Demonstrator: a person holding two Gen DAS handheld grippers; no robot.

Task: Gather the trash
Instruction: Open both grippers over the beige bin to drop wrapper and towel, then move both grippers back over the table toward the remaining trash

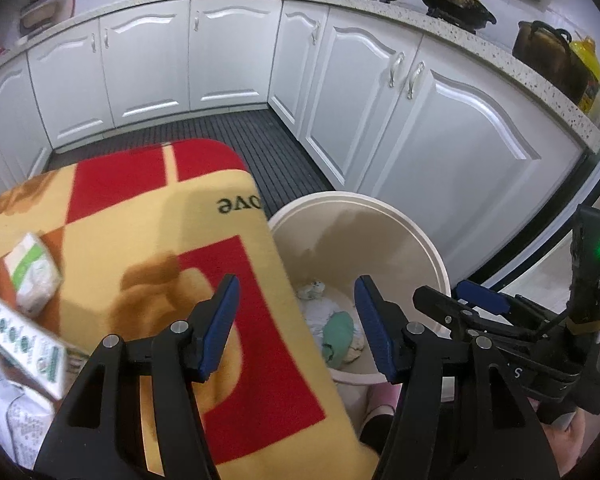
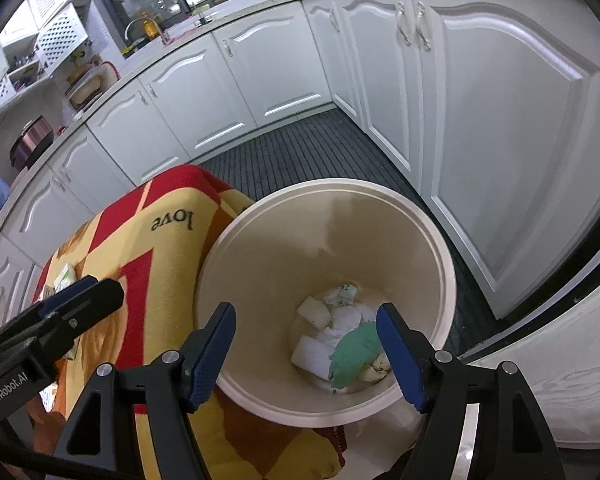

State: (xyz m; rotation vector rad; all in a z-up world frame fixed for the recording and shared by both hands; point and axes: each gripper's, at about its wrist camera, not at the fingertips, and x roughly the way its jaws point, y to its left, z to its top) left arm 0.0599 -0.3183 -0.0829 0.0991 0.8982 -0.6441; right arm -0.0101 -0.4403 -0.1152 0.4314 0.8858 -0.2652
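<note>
A cream waste bin [image 2: 432, 236] stands on the floor beside a table with a red and yellow cloth [image 1: 204, 240]. The bin [image 1: 416, 236] holds white crumpled paper [image 2: 346, 318] and a green wad [image 2: 354, 354]. My right gripper [image 2: 306, 356] is open and empty above the bin's mouth. My left gripper [image 1: 296, 326] is open and empty over the cloth's edge next to the bin. A white tissue pack [image 1: 32, 274] and a green-printed carton [image 1: 24, 344] lie on the cloth at the left. The right gripper [image 1: 480, 300] shows at the right of the left wrist view.
White kitchen cabinets [image 1: 228, 52] run around the corner behind a dark slatted floor mat [image 1: 260, 148]. Pots [image 1: 456, 0] stand on the counter at the right. A white patterned bag [image 1: 16, 420] lies at the table's near left.
</note>
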